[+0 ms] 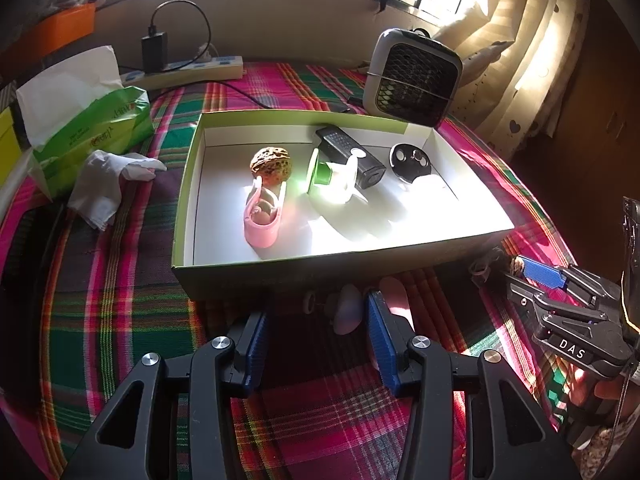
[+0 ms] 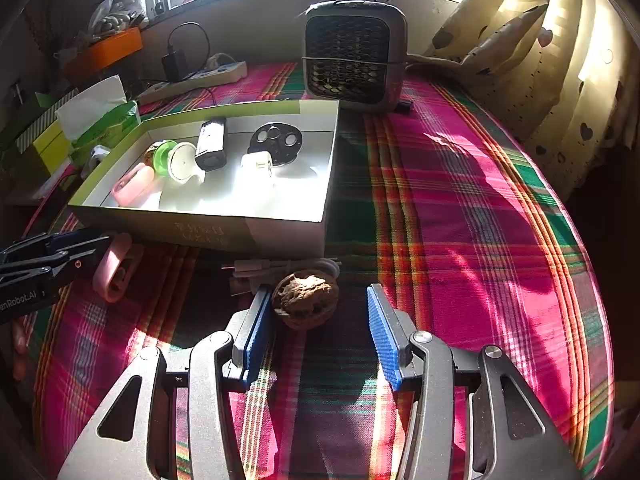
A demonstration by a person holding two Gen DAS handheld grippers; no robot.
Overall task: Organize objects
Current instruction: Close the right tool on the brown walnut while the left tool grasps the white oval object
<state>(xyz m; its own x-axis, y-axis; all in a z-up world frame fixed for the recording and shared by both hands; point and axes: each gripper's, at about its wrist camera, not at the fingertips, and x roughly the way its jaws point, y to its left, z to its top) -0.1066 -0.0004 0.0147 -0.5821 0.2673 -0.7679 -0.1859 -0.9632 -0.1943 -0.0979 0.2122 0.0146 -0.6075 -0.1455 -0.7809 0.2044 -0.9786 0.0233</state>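
An open green-sided box (image 1: 182, 184) (image 2: 328, 184) lies on the plaid cloth. In it are a walnut (image 1: 271, 163), a pink case (image 1: 262, 216) (image 2: 132, 186), a green and white cup (image 1: 330, 176) (image 2: 176, 160), a black device (image 1: 350, 156) (image 2: 211, 142) and a black disc (image 1: 408, 160) (image 2: 276, 140). My left gripper (image 1: 316, 340) is open in front of the box, just short of a pink clip-like object (image 1: 394, 300) (image 2: 114, 268) on the cloth. My right gripper (image 2: 316, 332) (image 1: 536, 274) is open around a second walnut (image 2: 306, 298), whose left side touches the left pad. A white cable (image 2: 280, 266) lies behind this walnut.
A small grey fan heater (image 1: 414, 78) (image 2: 354, 54) stands behind the box. A tissue pack (image 1: 92, 120) (image 2: 100, 116) and a crumpled tissue (image 1: 108, 180) lie to the left. A power strip with charger (image 1: 188, 66) (image 2: 196, 72) sits at the back. Curtains (image 2: 540, 60) hang on the right.
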